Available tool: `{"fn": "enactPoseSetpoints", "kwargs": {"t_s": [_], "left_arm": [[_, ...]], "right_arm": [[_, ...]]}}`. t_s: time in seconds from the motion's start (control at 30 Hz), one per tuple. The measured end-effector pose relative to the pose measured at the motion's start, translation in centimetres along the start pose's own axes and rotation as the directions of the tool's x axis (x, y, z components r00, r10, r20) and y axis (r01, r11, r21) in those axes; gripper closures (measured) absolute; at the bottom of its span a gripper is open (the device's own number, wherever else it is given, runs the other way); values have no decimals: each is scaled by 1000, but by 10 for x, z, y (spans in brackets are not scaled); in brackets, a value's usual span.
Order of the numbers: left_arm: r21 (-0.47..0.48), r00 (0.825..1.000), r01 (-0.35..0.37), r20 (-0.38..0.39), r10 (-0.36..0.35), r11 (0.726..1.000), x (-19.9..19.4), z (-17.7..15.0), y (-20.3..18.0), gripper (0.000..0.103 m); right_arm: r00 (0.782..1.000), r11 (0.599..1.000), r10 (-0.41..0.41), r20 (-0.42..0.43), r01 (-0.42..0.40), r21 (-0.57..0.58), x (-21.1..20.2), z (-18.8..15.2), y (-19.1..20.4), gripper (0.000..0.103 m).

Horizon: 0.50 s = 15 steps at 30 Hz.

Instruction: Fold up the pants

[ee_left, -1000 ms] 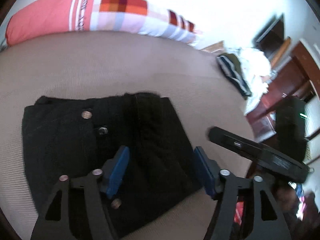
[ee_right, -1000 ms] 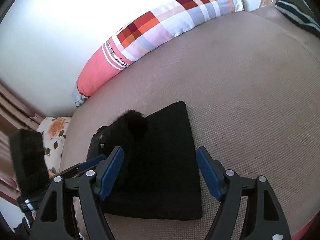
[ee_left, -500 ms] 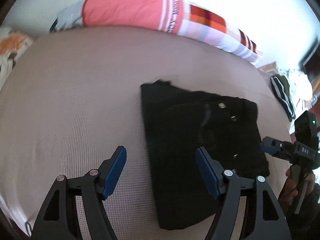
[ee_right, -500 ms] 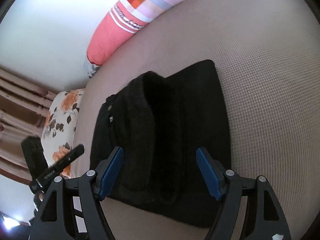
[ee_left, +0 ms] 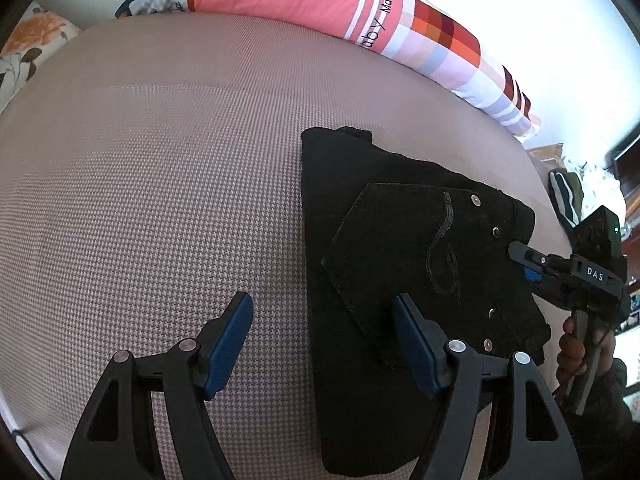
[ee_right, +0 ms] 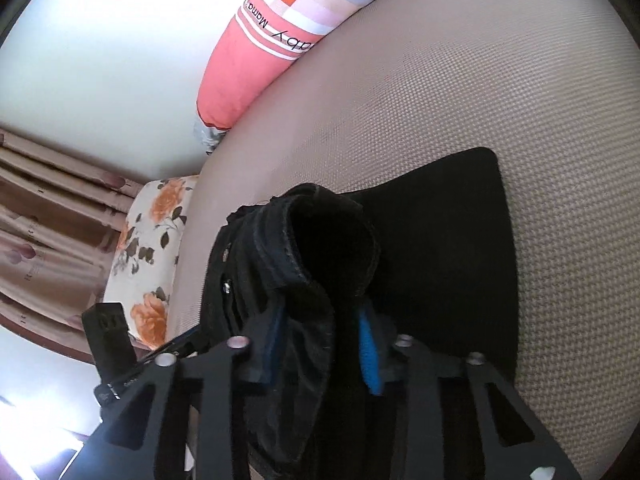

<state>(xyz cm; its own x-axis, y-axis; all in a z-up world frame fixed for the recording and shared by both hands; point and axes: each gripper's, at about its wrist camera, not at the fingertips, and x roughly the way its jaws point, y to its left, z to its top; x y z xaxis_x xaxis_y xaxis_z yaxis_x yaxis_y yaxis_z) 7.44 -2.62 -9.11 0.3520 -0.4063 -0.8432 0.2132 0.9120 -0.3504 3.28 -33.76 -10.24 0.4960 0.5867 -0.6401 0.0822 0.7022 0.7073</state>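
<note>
Black pants (ee_left: 400, 280) lie folded into a thick rectangle on the beige bed, back pocket and metal rivets up. My left gripper (ee_left: 320, 336) is open and empty, hovering over the pants' left edge; one finger is above the bedcover, the other above the fabric. My right gripper (ee_right: 320, 344) is shut on the waistband end of the pants (ee_right: 312, 264), which bulges up between its blue pads. It also shows in the left wrist view (ee_left: 532, 268) at the pants' right edge.
A long pink and checked bolster (ee_left: 320, 4) lies along the far side of the bed. A flowered pillow (ee_right: 148, 256) and curtains are at the left. More clothes (ee_left: 564, 196) are piled at the far right corner.
My right gripper has closed on the waistband edge of the pants. My left gripper has drawn back and shifted left, off the fabric, staying open.
</note>
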Motion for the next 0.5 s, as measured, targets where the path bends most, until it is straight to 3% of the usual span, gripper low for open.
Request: {"fn": "enactPoseSetpoints", "kwargs": {"t_s": [0.13, 0.27, 0.37, 0.5], "left_arm": [[7, 1000, -8, 10, 8, 1000, -1, 3, -4, 31], [7, 999, -11, 31, 11, 1000, -4, 8, -10, 31], [59, 996, -44, 86, 39, 997, -9, 12, -22, 31], [129, 990, -82, 121, 66, 988, -7, 18, -39, 31]], "right_arm": [[999, 1000, -23, 34, 23, -8, -15, -5, 16, 93], [994, 997, -64, 86, 67, -36, -38, -6, 47, 94], [984, 992, -103, 142, 112, -57, -58, -5, 59, 94], [973, 987, -155, 172, 159, -15, -74, -8, 46, 94]]}}
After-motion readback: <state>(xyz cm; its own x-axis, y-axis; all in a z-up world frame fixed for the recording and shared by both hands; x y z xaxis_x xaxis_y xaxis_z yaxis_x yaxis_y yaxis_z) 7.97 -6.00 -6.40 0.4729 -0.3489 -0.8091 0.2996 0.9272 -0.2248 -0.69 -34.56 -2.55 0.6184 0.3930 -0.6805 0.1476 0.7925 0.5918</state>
